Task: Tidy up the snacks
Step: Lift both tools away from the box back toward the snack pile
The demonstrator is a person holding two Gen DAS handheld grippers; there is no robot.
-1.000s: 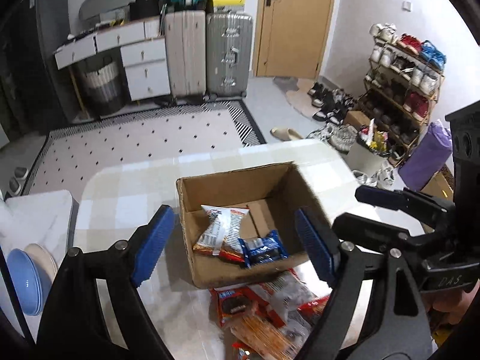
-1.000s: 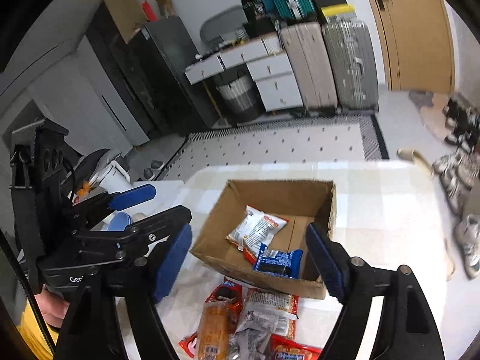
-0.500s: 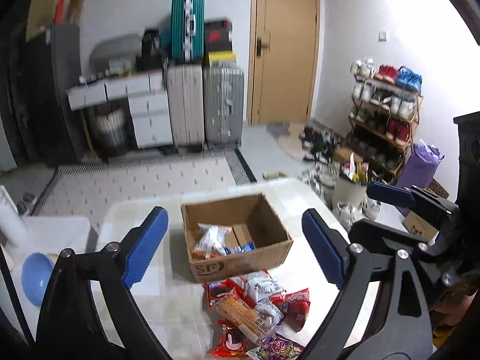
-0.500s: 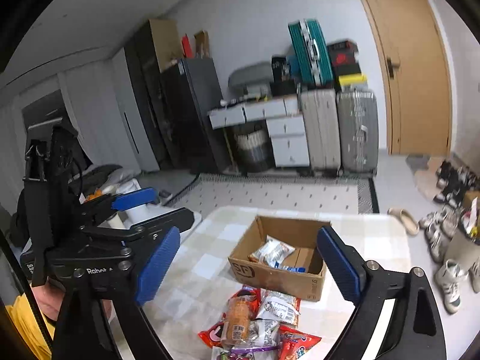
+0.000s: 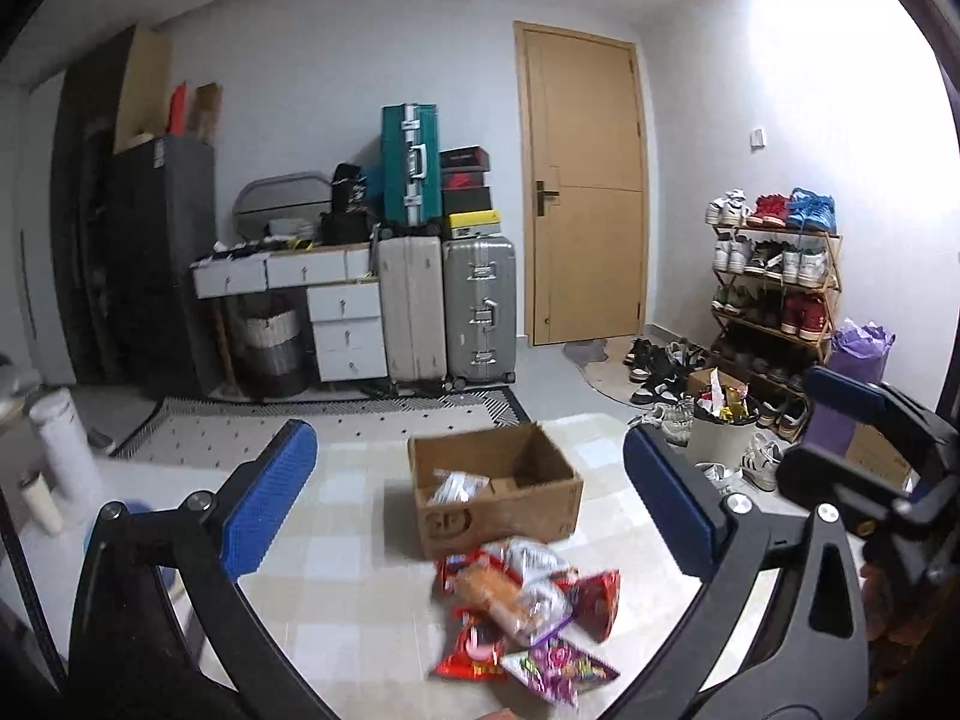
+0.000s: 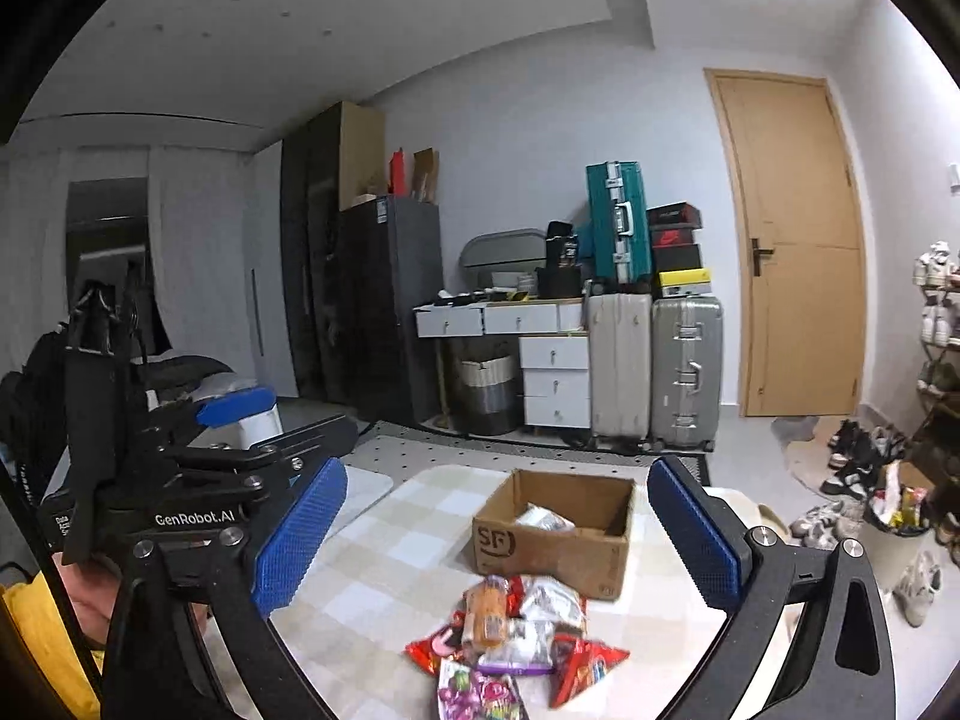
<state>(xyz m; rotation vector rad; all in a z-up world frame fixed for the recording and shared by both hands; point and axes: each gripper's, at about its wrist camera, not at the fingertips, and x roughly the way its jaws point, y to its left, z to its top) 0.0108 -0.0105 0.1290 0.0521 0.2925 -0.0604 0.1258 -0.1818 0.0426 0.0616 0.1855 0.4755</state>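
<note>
An open cardboard box [image 5: 498, 519] [image 6: 558, 552] stands on the checked table [image 5: 336, 540] [image 6: 408, 540], with a white snack packet [image 5: 456, 483] [image 6: 543, 519] showing inside. Several loose snack packets [image 5: 528, 606] [image 6: 516, 642] lie in a heap just in front of the box. My left gripper [image 5: 469, 435] and my right gripper [image 6: 497, 468] are held back from the table, well short of the heap. The jaws of both are opening wide, and nothing is between them. The right gripper's blue pad [image 5: 840, 387] shows at the left wrist view's right edge.
Beyond the table lie a dotted rug [image 5: 360, 420], suitcases [image 5: 480, 312], white drawers [image 5: 348, 324] and a wooden door [image 5: 588, 192]. A shoe rack [image 5: 774, 276], loose shoes and a white bin [image 5: 717, 441] stand on the right. A white bottle [image 5: 63, 450] stands on the left.
Both grippers have pulled back and up from the box, so box and heap look smaller and farther. Both sets of jaws have spread wider. The views have tilted up toward the room.
</note>
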